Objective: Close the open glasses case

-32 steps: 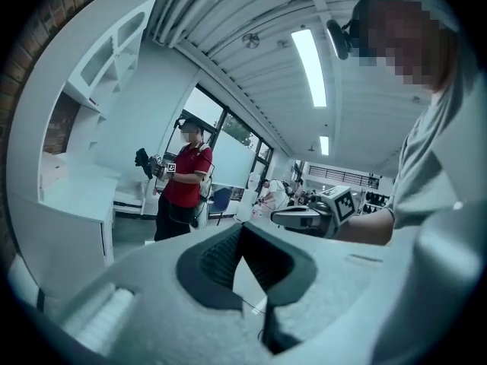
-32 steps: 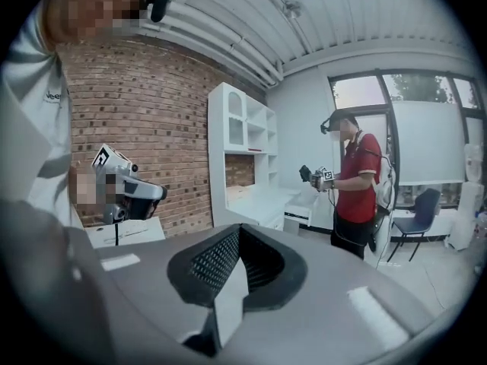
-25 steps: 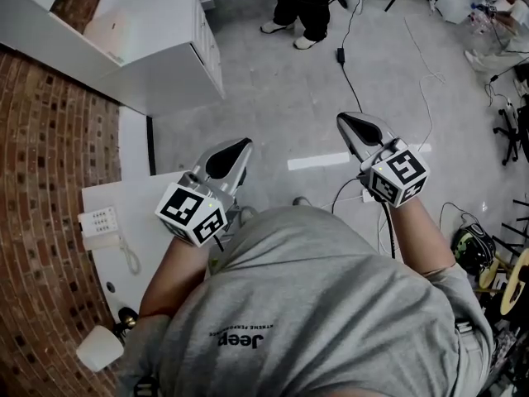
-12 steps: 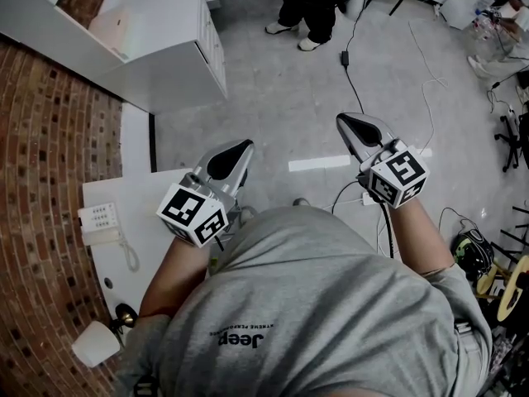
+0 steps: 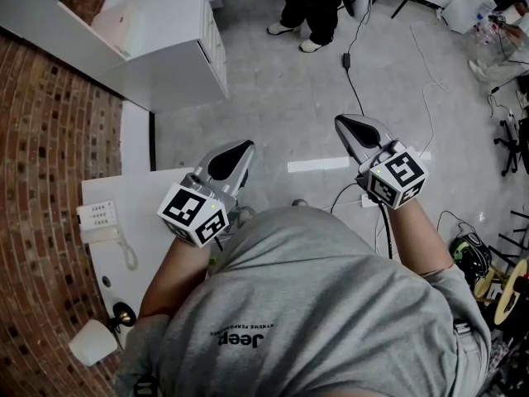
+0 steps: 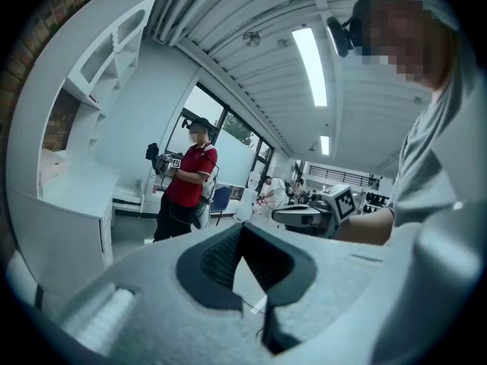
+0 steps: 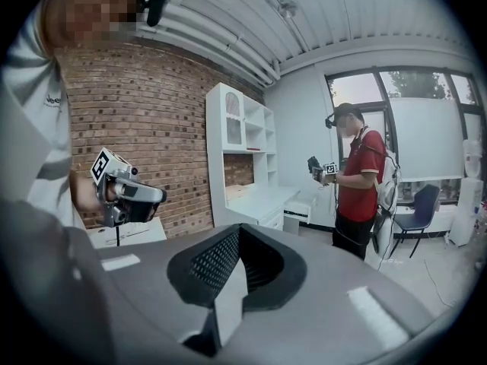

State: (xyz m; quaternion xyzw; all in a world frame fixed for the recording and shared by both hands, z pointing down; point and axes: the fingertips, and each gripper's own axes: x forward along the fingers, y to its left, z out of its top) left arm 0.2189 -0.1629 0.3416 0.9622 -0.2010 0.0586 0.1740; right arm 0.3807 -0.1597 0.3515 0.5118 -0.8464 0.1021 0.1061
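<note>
Holding both grippers level at chest height, pointing out over the grey floor (image 5: pixel 281 98). Left gripper (image 5: pixel 242 147): jaw tips together, nothing between them. Right gripper (image 5: pixel 341 123): same, pads closed on nothing. The two are well apart, side by side.

Glasses case: it shows in none of our views, so we can't tell where it is.

At our lower left, a white desk (image 5: pixel 153 222) sits against the brick wall (image 5: pixel 41 180), with a corded phone (image 5: pixel 99 219) on it. The left gripper's marker cube (image 5: pixel 193 213) hangs over the desk's near edge. A white cabinet (image 5: pixel 157 48) stands further ahead on the left. A person in a red shirt (image 7: pixel 364 181) stands just past it, holding a gripper too. Cables (image 5: pixel 351 81) and a white tape strip (image 5: pixel 318 165) lie on the floor.
</note>
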